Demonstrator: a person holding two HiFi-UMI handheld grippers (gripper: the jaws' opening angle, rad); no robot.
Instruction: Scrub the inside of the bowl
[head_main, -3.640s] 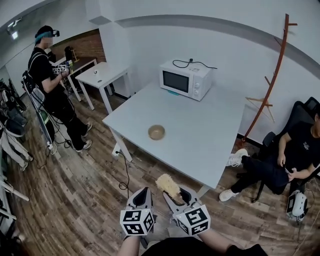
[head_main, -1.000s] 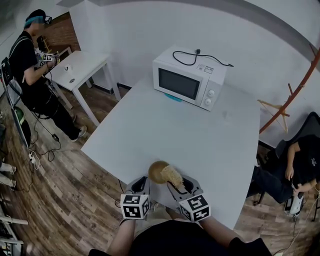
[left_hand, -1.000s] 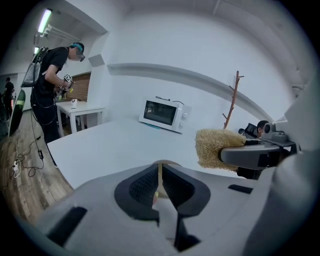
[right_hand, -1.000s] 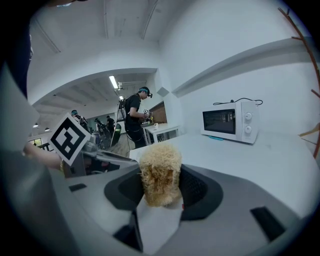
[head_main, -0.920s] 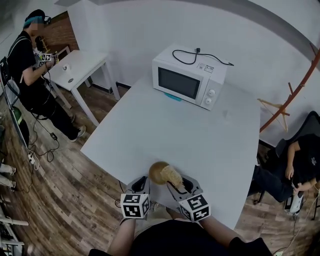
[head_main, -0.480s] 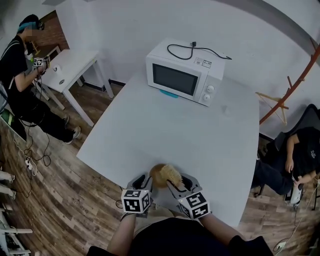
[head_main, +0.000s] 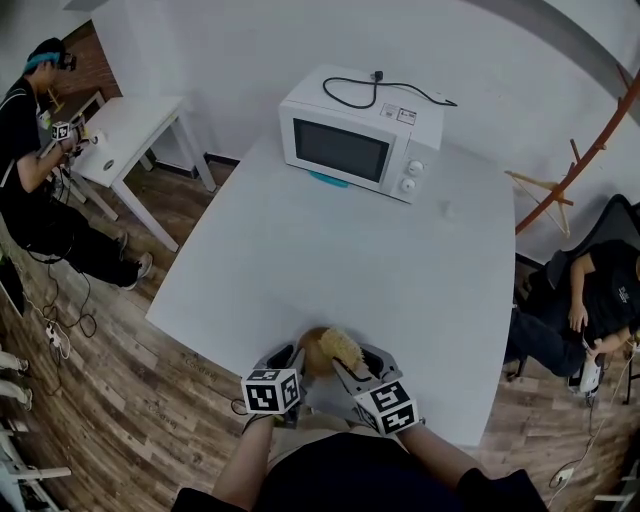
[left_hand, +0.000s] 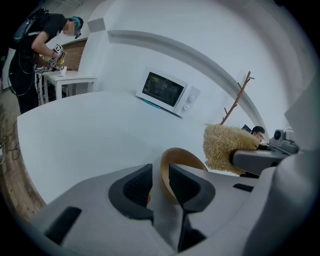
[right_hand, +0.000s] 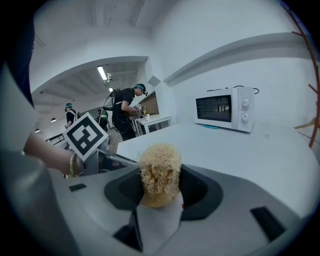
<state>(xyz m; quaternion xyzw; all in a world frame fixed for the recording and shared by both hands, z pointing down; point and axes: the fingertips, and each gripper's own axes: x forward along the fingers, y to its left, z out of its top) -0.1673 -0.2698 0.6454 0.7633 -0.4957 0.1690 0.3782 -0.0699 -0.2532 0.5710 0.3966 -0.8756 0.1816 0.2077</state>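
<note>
We start with the white table, which fills the middle of the head view and is bare apart from a microwave toward the upper centre. The task's thing, the tan bowl, sits at the table's near edge, low in the frame and just left of centre, between our two tools.

We judge that scrubbing has not yet begun and this is the approach: steady the bowl with one hand and bring the scrubber to it with the other.

The straw-coloured scrubber hangs just right of the bowl and above its rim, not yet inside it. The right gripper is clamped on the scrubber's base, with the fibrous head sticking out past the jaws.

The left gripper has just been opening its jaws, and they now stand moderately apart, straddling the bowl's near wall. The wall lies close against the right-hand pad, with a gap showing on the other side. From this angle we cannot be sure it touches that pad, but it does not look pinched.

The next move calls for closing the left jaws on the rim. Then the scrubber head must drop down and leftward into the hollow, gently enough that the bowl is not pushed off the near edge.
</note>
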